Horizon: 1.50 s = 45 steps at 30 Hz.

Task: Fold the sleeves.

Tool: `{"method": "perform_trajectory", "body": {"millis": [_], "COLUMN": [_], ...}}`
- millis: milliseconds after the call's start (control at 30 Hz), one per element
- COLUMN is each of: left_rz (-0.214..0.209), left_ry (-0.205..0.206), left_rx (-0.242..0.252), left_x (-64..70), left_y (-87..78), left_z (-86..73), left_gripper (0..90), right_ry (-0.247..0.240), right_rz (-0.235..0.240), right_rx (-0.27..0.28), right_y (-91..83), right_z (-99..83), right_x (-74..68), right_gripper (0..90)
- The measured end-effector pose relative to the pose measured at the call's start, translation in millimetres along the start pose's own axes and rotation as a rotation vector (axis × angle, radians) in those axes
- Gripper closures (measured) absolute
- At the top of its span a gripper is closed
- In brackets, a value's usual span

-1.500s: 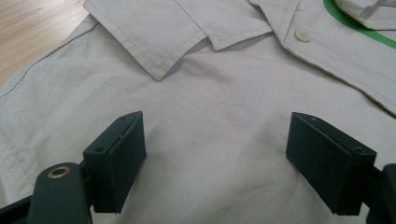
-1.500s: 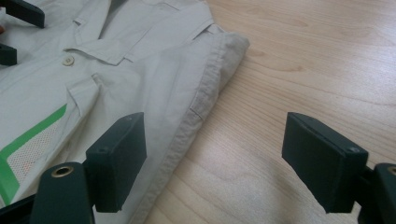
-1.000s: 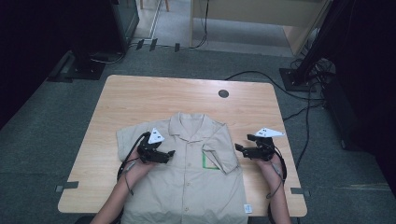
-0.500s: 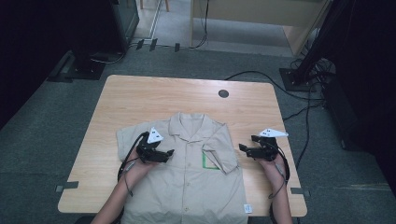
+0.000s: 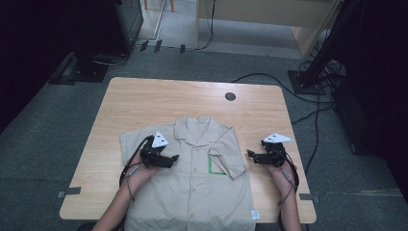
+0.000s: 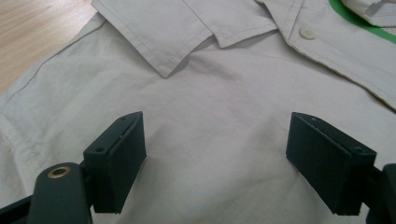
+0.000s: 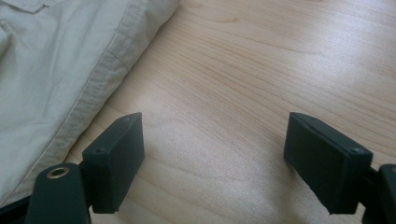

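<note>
Light wooden worktop point(image 5: 144, 103) with rounded corners, a round dark grommet point(image 5: 230, 96) near its far edge, grey carpeted floor point(image 5: 57, 130) around it, black cables point(image 5: 298, 113) trailing across the floor at right, a dark stand base point(image 5: 89, 67) at far left, pale wooden furniture point(image 5: 269, 12) beyond

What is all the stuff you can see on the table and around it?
shirt: 1, beige, flat on the table's near half, its right sleeve folded in
green patch: 1, on the shirt's chest
table: 1, light wood
round cap: 1, black, far side of the table
cables: several, black, on the floor at right
left gripper: 1, black, open, over the shirt
right gripper: 1, black, open, over bare wood beside the shirt
</note>
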State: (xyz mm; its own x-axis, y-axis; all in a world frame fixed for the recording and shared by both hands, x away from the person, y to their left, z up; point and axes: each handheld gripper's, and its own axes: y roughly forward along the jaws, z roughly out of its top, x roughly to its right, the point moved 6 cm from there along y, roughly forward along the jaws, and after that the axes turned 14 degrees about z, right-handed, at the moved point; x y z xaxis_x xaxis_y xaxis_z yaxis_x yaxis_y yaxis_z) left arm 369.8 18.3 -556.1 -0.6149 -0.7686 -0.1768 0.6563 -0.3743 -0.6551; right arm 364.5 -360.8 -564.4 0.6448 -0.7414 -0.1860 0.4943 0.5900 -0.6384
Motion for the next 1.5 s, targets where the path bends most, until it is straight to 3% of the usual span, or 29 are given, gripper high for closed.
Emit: {"method": "perform_trajectory", "body": {"millis": [300, 467, 1000, 1133, 1267, 1500], "left_rz": [-0.022, -0.012, 0.010, 0.006, 0.011, 0.000], "left_ry": [-0.015, -0.009, -0.045, -0.042, -0.008, -0.018], "left_rx": [0.001, 0.008, 0.024, 0.027, 0.030, 0.032], "left_x": [-6.6, -12.7, -34.7, -37.6, -40.1, -46.2], "left_y": [-5.8, -9.5, -18.6, -20.7, -22.5, -23.7], "left_z": [2.8, 3.0, 2.3, 2.2, 0.6, -0.7], "left_gripper": [20.1, 20.1, 20.1, 20.1, 20.1, 20.1], "right_ry": [0.002, 0.002, 0.006, 0.005, 0.006, 0.007], "right_rz": [-0.010, -0.010, -0.018, -0.017, -0.018, -0.020], "right_rx": [-0.003, -0.004, -0.009, -0.008, -0.008, -0.008], "right_y": [1.2, 1.3, 1.8, 1.9, 1.9, 2.0], "right_z": [0.5, 0.5, 0.5, 0.6, 0.6, 0.7], "right_x": [0.0, 0.1, 1.1, 1.2, 1.2, 1.2], "right_gripper": [18.0, 17.9, 14.5, 14.5, 14.5, 14.5]}}
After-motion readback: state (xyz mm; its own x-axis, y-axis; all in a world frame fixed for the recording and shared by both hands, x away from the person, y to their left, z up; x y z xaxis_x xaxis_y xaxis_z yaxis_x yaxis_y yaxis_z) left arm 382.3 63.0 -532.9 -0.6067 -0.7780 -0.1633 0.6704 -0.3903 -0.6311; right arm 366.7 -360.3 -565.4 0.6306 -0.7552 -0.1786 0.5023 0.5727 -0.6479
